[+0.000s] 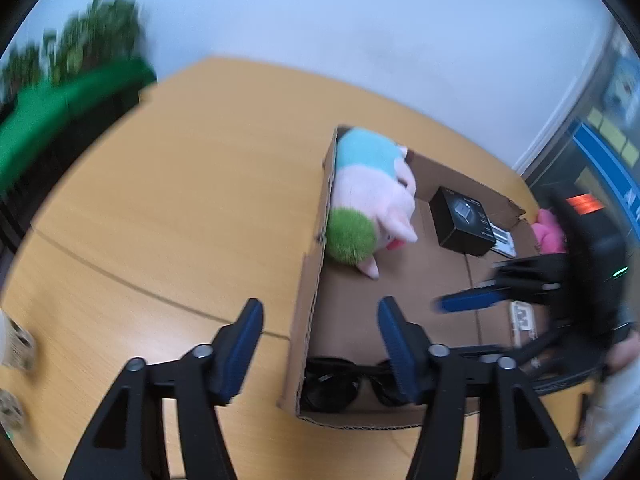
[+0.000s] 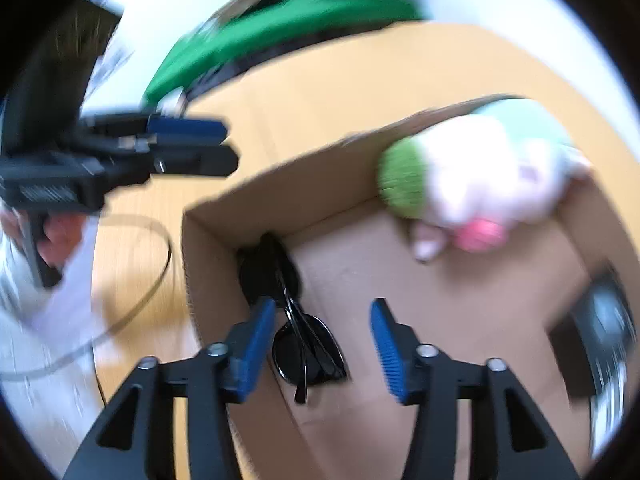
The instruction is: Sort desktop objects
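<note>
An open cardboard box (image 1: 310,312) sits on the wooden table. Inside lie a pink, green and blue plush toy (image 1: 368,200), a small black box (image 1: 464,220) and black sunglasses (image 1: 344,384) in the near corner. My left gripper (image 1: 320,336) is open and empty, straddling the box's left wall. My right gripper (image 2: 322,340) is open above the sunglasses (image 2: 308,356), which lie on the box floor between its fingers. The plush (image 2: 476,184) lies at the box's far side. The right gripper shows in the left wrist view (image 1: 472,300), the left one in the right wrist view (image 2: 192,144).
A pink object (image 1: 550,232) sits outside the box's far right corner. A green cloth and plants (image 1: 72,92) lie beyond the table's far left. A patterned object (image 1: 16,348) is at the left edge. A cable (image 2: 132,292) loops on the table left of the box.
</note>
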The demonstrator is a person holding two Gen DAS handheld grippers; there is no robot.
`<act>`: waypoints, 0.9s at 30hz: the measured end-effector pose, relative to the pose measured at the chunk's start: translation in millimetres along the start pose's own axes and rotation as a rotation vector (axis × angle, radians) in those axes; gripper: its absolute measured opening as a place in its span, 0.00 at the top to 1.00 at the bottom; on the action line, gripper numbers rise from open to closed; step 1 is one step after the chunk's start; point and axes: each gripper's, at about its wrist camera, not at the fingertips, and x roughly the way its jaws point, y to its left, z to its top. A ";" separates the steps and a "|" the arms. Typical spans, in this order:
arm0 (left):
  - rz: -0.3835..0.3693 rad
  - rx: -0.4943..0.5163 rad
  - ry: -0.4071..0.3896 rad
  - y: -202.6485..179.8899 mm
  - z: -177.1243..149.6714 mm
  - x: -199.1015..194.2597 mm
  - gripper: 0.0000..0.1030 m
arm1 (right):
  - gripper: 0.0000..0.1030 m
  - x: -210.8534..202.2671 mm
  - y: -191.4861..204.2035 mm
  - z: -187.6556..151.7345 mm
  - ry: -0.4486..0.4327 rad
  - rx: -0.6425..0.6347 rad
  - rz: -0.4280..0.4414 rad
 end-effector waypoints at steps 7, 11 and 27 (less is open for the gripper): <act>0.131 0.203 -0.209 -46.4 -19.1 -36.3 0.11 | 0.12 -96.8 50.6 -105.4 -0.470 0.483 -0.451; 0.134 0.266 -0.312 -77.3 -44.6 -52.3 0.01 | 0.00 -92.7 65.3 -163.8 -0.532 0.703 -0.599; 0.090 0.289 -0.271 -137.2 -102.7 -65.7 0.01 | 0.00 -100.3 110.9 -215.9 -0.480 0.688 -0.790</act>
